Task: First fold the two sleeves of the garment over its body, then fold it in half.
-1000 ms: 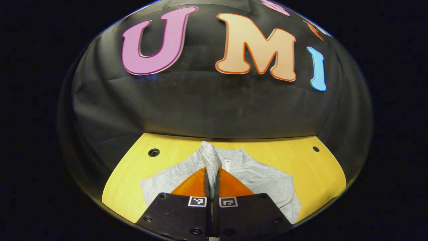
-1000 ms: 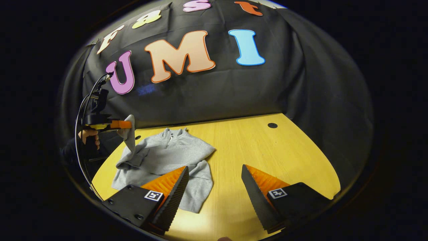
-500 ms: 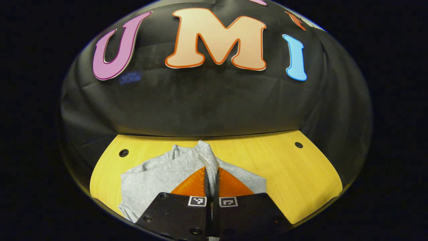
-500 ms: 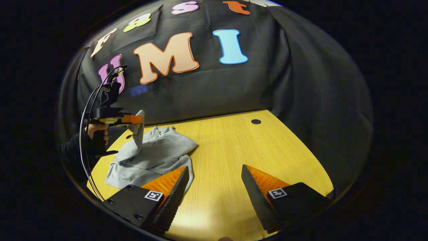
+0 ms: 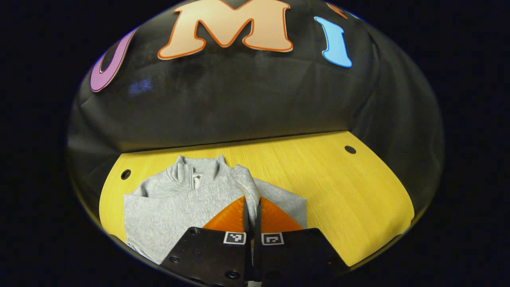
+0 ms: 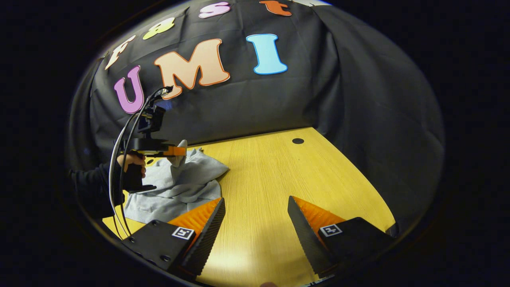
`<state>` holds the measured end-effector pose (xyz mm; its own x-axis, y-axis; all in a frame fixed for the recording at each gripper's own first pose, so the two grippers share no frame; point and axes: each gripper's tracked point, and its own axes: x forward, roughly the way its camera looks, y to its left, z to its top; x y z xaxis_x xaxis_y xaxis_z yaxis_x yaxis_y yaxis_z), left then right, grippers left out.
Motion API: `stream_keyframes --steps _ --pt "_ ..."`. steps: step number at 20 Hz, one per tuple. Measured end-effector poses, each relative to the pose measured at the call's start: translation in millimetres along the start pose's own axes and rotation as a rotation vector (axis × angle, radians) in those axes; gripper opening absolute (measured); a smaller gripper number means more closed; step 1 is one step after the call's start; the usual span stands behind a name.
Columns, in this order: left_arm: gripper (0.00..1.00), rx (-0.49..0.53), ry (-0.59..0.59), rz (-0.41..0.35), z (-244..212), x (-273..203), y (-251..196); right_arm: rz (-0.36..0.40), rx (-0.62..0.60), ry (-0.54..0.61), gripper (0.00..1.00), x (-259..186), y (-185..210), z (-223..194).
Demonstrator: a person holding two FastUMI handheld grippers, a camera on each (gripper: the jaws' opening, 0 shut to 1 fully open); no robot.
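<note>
Left gripper is clamped on a sleeve of the grey garment, both fingers pinching the cloth between them. Compared with half a second ago, the sleeve is carried further over the garment's body and sits lower, closer to the cloth beneath; the collar now shows clear of the sleeve, toward the wall side. The garment lies on the yellow table, near the table's left edge.

Right gripper hangs with jaws wide apart, holding nothing, over bare table to the right of the garment; pose barely changed. From there the left gripper is seen farther over the garment than before, a hand on its grip, cables looping from it.
</note>
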<state>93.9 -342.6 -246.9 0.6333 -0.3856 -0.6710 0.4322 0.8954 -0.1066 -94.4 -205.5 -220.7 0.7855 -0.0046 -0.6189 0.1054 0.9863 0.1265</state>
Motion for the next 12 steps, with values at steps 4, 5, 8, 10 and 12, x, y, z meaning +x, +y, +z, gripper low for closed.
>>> stream_keyframes --steps 4,5,8,10,12 --pt "0.50 -0.048 -0.077 -0.056 15.0 -4.4 -10.4 0.015 -0.008 0.006 0.98 2.9 8.1 -1.9" --pt "0.72 -0.037 -0.118 -0.046 23.5 -9.5 -3.9 0.020 -0.010 0.006 0.98 4.7 10.8 -1.0" --pt "0.98 0.007 -0.208 0.013 46.7 -36.9 24.4 0.053 -0.009 -0.003 0.98 10.7 29.3 4.1" --pt "0.98 0.007 -0.272 0.042 59.8 -58.2 46.3 0.071 -0.016 -0.002 0.98 17.4 43.5 5.0" --pt "0.98 -0.014 -0.298 0.066 59.4 -78.5 69.4 0.097 -0.026 0.002 0.98 23.1 60.9 4.5"
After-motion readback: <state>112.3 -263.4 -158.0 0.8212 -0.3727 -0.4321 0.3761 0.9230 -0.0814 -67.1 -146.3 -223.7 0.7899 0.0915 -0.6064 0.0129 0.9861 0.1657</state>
